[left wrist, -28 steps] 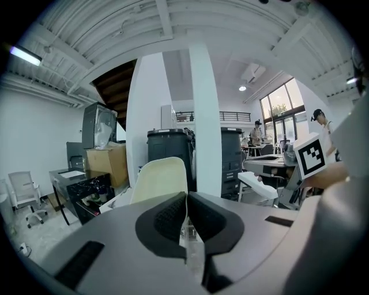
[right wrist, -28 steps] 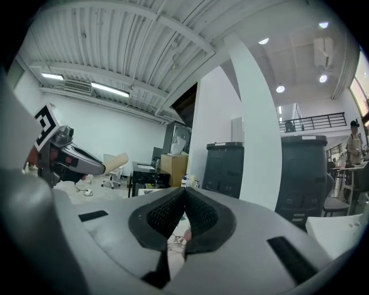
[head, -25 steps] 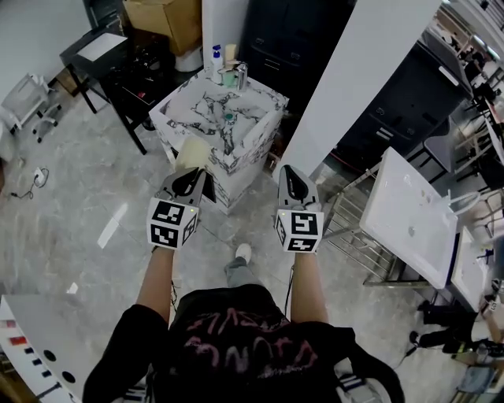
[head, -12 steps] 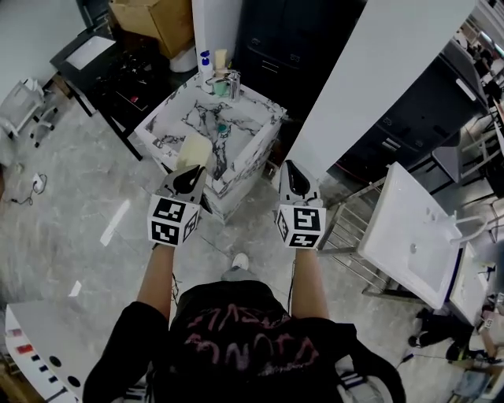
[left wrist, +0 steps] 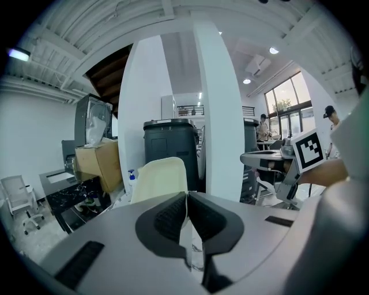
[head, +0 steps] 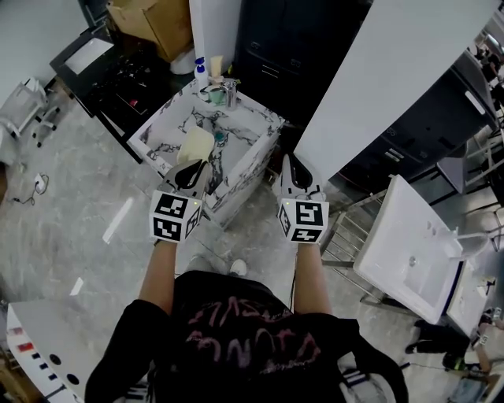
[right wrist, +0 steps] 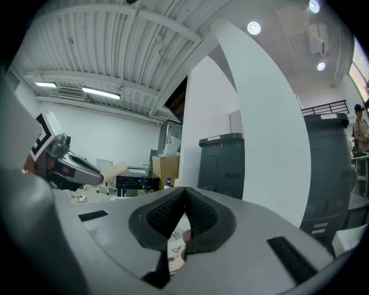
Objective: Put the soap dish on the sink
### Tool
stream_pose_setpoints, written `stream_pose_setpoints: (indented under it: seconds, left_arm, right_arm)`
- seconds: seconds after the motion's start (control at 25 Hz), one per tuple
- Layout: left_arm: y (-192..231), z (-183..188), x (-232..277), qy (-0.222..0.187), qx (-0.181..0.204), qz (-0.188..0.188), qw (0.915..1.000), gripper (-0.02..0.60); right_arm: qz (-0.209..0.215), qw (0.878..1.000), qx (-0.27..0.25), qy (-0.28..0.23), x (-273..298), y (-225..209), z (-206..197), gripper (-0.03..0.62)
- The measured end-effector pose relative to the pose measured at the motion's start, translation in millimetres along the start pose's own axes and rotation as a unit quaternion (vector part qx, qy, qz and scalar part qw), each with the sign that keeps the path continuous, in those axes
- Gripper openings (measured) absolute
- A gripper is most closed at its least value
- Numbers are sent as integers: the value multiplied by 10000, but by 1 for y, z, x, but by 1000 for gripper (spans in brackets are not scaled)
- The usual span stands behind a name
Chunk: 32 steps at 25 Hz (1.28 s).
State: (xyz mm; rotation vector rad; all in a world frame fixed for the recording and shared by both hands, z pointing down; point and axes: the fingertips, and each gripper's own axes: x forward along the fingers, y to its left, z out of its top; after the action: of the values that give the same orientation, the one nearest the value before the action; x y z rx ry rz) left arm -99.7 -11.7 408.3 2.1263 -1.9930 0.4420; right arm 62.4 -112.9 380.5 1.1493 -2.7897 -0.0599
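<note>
My left gripper (head: 193, 165) is shut on a pale cream soap dish (head: 194, 146), which stands up from the jaws over the near part of the sink. In the left gripper view the soap dish (left wrist: 160, 178) rises just beyond the left gripper (left wrist: 186, 196), its edge pinched between the pads. The sink (head: 157, 135) is a white block with black marble veins; a chrome faucet (head: 229, 90) stands at its far corner. My right gripper (head: 288, 162) is shut and empty, held beside the sink's right corner. Nothing lies between the closed pads of the right gripper (right wrist: 184, 193).
A blue-capped bottle (head: 200, 69) and a green cup (head: 214, 95) stand by the faucet. A black table (head: 118, 75) and a cardboard box (head: 150, 20) are at the left, a white column (head: 370, 86) at the right, and a white basin on a metal rack (head: 409, 244) at the far right.
The person has stepped closer to the sink. Both grippers have come forward, and the soap dish now hangs over the sink's near part instead of in front of it.
</note>
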Motion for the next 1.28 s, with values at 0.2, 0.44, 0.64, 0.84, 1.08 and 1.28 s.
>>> stream_pose_setpoints:
  seconds: [0.2, 0.44, 0.64, 0.84, 1.08, 1.28]
  left_arm:
    - [-1, 12, 18, -16, 91, -93, 9999, 25]
    - [1, 14, 45, -3, 168, -285, 9995, 25]
    - [14, 16, 75, 23, 153, -519, 9985, 25]
    - [28, 18, 110, 96, 211, -802, 9965, 25]
    - [44, 17, 150, 215, 348, -1050, 9936, 25]
    - [55, 10, 184, 376, 473, -1271, 9901, 25]
  right_arm:
    - [-49, 10000, 31, -7, 9, -11, 1, 15]
    - [-340, 9993, 137, -92, 19, -34, 5, 15]
    - [-577, 9983, 94, -2, 39, -44, 2, 15]
    - [-818, 9966, 98, 71, 64, -53, 1, 15]
    - [-1051, 9942, 148, 144, 92, -64, -5, 15]
    - [-1308, 9909, 209, 244, 110, -76, -13, 15]
